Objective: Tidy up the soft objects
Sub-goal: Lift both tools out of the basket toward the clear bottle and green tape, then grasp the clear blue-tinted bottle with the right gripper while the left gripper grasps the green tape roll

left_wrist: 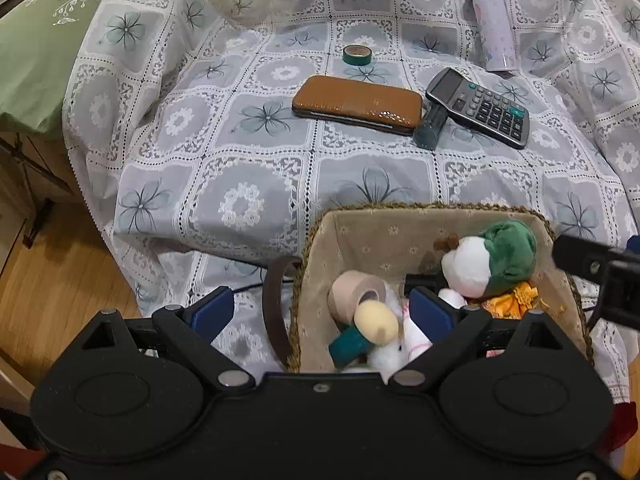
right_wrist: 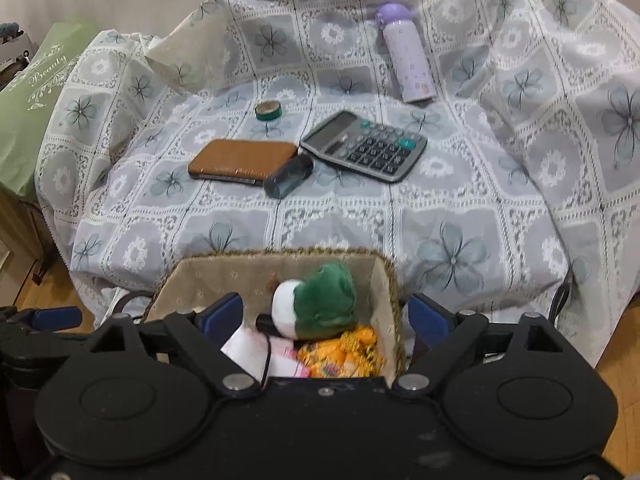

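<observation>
A woven basket (left_wrist: 400, 216) with beige floral lining holds a green-and-white plush toy (left_wrist: 492, 260), resting on a lace-patterned floral tablecloth (left_wrist: 248, 184) above wood flooring. Beyond lie a brown leather wallet (left_wrist: 356, 104), grey calculator (left_wrist: 480, 108) and lilac bottle (left_wrist: 494, 24). Only the left view shows the beige tape roll (left_wrist: 354, 294). Left gripper (left_wrist: 320, 312) and right gripper (right_wrist: 324, 316) both gape, empty.
</observation>
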A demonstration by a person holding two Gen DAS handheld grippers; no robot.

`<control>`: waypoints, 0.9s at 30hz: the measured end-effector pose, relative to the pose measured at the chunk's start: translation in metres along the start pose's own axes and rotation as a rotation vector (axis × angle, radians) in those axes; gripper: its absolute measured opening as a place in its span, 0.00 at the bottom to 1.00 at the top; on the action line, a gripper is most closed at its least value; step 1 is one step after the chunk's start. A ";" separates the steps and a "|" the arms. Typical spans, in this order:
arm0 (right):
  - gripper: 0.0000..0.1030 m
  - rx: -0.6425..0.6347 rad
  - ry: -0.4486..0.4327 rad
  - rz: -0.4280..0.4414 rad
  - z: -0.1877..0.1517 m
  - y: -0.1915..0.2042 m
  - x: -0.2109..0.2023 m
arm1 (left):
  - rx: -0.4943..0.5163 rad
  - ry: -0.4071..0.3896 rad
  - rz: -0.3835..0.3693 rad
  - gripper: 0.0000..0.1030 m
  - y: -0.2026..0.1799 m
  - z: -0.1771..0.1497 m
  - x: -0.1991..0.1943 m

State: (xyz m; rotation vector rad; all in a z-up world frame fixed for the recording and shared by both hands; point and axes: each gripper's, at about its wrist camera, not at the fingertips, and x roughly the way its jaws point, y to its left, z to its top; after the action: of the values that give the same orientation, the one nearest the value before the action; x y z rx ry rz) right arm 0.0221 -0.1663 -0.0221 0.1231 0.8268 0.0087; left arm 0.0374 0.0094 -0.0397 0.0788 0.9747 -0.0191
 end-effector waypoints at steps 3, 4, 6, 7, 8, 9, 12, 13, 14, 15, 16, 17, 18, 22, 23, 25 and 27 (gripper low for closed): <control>0.88 -0.007 -0.005 -0.004 0.010 -0.002 0.005 | -0.010 0.020 -0.001 0.89 0.003 0.009 0.007; 0.88 -0.007 -0.005 -0.002 0.012 -0.003 0.007 | -0.016 0.025 -0.004 0.89 0.004 0.011 0.009; 0.88 -0.012 -0.008 0.000 0.019 -0.004 0.011 | -0.026 0.033 -0.006 0.89 0.007 0.017 0.014; 0.88 -0.015 -0.010 -0.002 0.022 -0.004 0.014 | -0.028 0.034 -0.004 0.89 0.008 0.019 0.015; 0.88 -0.020 -0.012 -0.001 0.025 -0.004 0.016 | -0.030 0.036 -0.003 0.89 0.009 0.022 0.017; 0.88 -0.026 -0.013 0.002 0.028 -0.004 0.019 | -0.033 0.038 -0.005 0.89 0.010 0.025 0.020; 0.88 -0.051 -0.018 0.001 0.036 -0.003 0.029 | -0.036 0.050 -0.013 0.89 0.012 0.034 0.029; 0.88 -0.059 -0.019 0.002 0.039 -0.003 0.033 | -0.038 0.053 -0.011 0.89 0.012 0.036 0.031; 0.88 -0.068 -0.017 0.003 0.043 -0.002 0.038 | -0.039 0.055 -0.009 0.89 0.013 0.039 0.034; 0.88 -0.075 -0.015 0.005 0.046 -0.001 0.042 | -0.041 0.059 -0.009 0.88 0.013 0.042 0.037; 0.88 -0.081 -0.013 0.008 0.050 -0.001 0.047 | -0.042 0.063 -0.009 0.88 0.013 0.045 0.040; 0.88 -0.088 -0.009 0.010 0.053 0.000 0.053 | -0.042 0.066 -0.010 0.88 0.013 0.048 0.043; 0.88 -0.096 -0.006 0.013 0.056 0.000 0.058 | -0.041 0.068 -0.010 0.88 0.012 0.051 0.046; 0.88 -0.144 0.002 0.014 0.068 0.004 0.077 | -0.032 0.071 -0.004 0.88 0.011 0.063 0.056; 0.88 -0.160 0.000 0.011 0.071 0.006 0.082 | -0.030 0.072 -0.003 0.88 0.011 0.067 0.060; 0.87 -0.195 -0.006 0.008 0.077 0.008 0.091 | -0.028 0.073 -0.003 0.88 0.011 0.073 0.065; 0.87 -0.225 -0.007 0.013 0.082 0.010 0.099 | -0.028 0.076 -0.005 0.88 0.011 0.080 0.072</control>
State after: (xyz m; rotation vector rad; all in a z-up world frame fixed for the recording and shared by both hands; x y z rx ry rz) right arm 0.1498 -0.1592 -0.0387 -0.0835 0.8125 0.1127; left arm 0.1443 0.0153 -0.0539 0.0520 1.0513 -0.0067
